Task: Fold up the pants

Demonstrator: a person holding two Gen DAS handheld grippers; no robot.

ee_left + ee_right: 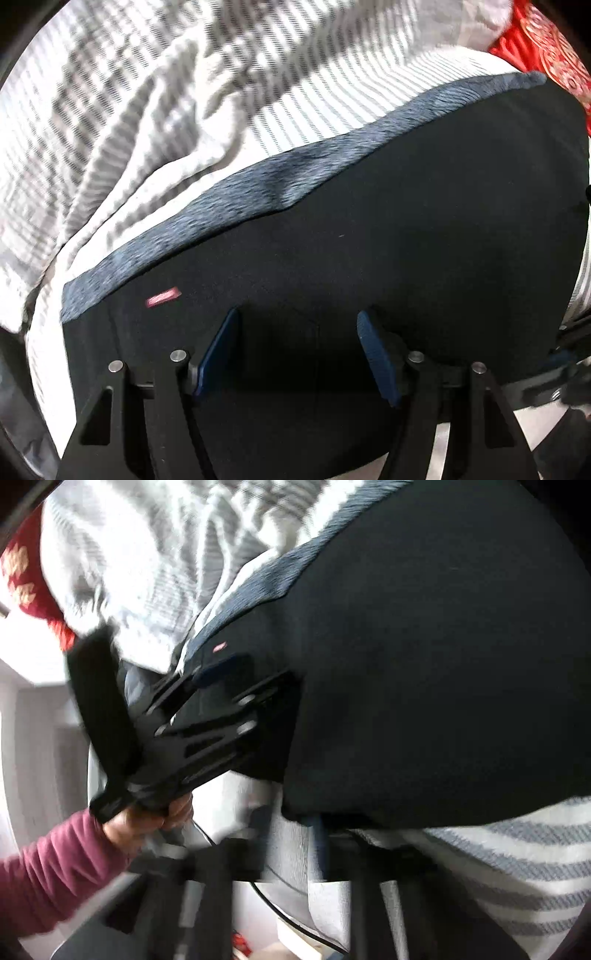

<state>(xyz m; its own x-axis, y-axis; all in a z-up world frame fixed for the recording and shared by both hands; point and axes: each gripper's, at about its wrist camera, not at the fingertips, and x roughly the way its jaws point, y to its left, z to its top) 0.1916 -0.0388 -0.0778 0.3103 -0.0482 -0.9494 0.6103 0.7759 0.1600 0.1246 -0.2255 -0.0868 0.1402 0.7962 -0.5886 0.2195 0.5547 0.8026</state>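
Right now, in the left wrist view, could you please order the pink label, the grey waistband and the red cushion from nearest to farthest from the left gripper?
From the left gripper:
1. Pink label, on the black pants just left of the fingers.
2. Grey waistband, running across beyond them.
3. Red cushion, far top right corner.

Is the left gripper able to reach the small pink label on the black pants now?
Probably yes. The left gripper stands open over the black pants, and the pink label lies uncovered beside its left finger.

You get soft daylight, motion blur on both views, fisheye bending at rims, black pants [406,240] underexposed.
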